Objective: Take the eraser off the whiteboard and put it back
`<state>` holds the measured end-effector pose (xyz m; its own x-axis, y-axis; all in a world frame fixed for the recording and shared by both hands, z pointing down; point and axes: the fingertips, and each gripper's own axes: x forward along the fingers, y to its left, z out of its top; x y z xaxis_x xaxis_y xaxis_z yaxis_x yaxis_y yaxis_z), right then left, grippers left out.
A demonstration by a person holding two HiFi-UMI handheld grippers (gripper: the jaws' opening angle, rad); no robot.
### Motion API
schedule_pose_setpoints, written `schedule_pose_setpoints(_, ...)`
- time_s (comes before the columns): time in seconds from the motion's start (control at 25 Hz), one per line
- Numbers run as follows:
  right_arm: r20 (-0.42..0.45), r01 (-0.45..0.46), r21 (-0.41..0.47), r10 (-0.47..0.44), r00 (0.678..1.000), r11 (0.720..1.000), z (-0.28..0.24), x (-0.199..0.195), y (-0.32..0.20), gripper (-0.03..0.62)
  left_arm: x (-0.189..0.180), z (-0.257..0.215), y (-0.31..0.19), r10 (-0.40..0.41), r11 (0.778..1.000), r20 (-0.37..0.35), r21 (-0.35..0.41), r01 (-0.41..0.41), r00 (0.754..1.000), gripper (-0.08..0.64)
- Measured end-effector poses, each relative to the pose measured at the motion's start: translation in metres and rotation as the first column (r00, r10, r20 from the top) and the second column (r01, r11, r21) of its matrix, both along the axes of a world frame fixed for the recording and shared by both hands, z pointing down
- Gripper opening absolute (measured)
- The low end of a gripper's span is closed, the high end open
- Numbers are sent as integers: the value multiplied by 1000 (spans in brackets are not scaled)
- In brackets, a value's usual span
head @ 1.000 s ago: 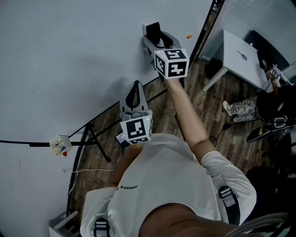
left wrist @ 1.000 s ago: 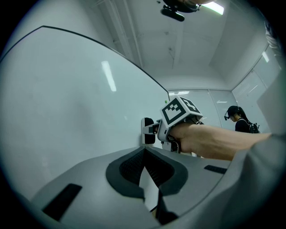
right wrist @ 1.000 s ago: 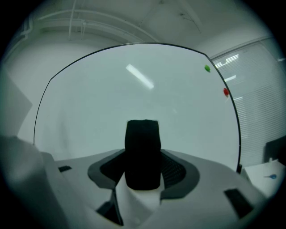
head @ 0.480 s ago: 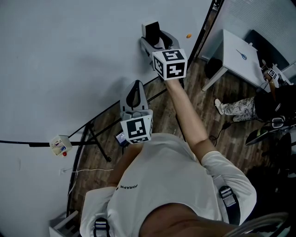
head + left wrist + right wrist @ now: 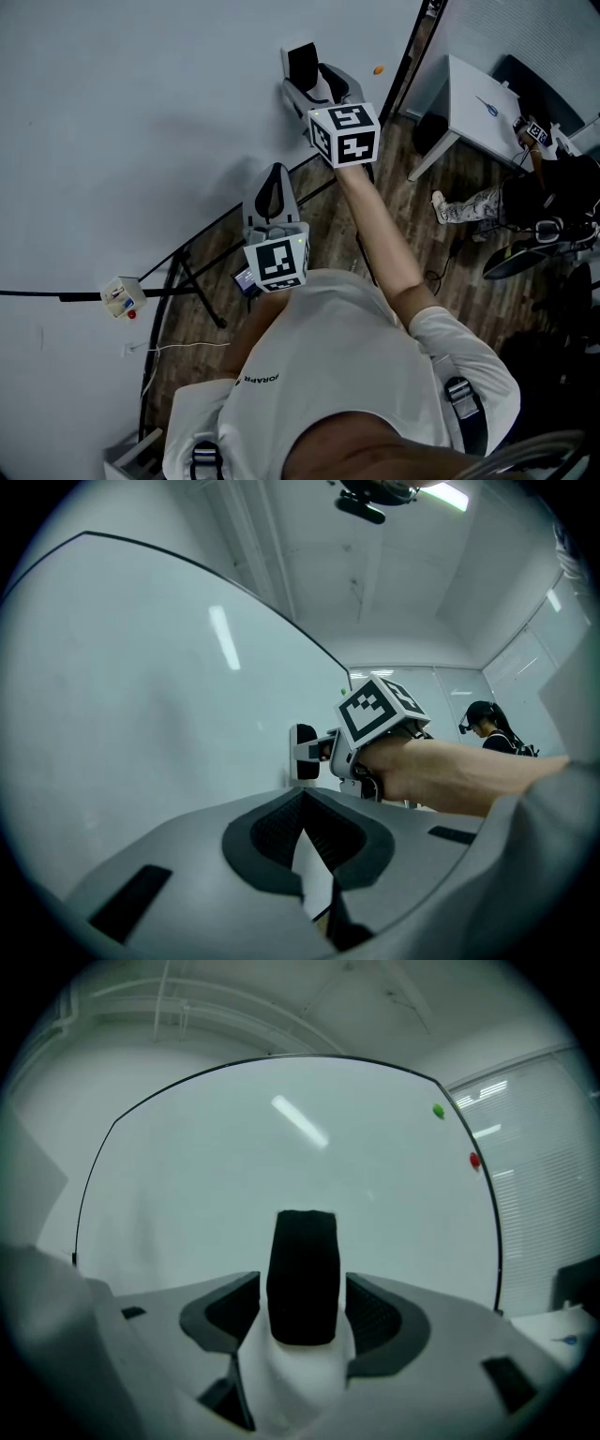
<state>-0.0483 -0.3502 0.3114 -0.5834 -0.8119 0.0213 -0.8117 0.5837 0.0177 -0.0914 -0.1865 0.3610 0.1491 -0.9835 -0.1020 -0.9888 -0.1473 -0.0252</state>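
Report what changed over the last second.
The jaws of the right gripper have just been opening, coming off the eraser, which stands loose between them against the whiteboard. The left gripper stayed shut and in place.

Pale grey-white across the whiteboard (image 5: 141, 112), edged with a thin black frame; black felt over a white body on the eraser (image 5: 302, 1279), centre of the right gripper view; green magnet (image 5: 438, 1111) and red magnet (image 5: 474, 1160) at upper right there; light grey shell with charcoal ribbed pads on the left gripper (image 5: 302, 797); black square markers on white on its cube (image 5: 277, 262), lower centre of the head view; brown wood-plank floor (image 5: 412, 216); white shirt (image 5: 328, 356) with dark lettering; white table (image 5: 478, 112) at upper right; patterned pale trousers (image 5: 473, 204) just below it.
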Motion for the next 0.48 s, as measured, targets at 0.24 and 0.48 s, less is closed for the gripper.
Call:
schedule_pose_setpoints(0.24, 5, -14, 4, 14, 1000, 1000, 4, 8, 2, 279, 3, -1, -3, 11, 1000, -17, -3, -11, 1000, 3)
schedule_pose_setpoints(0.48, 15, -14, 15, 14, 1000, 1000, 4, 17, 11, 255, 8, 0, -4, 22, 1000, -17, -2, -22, 1000, 3)
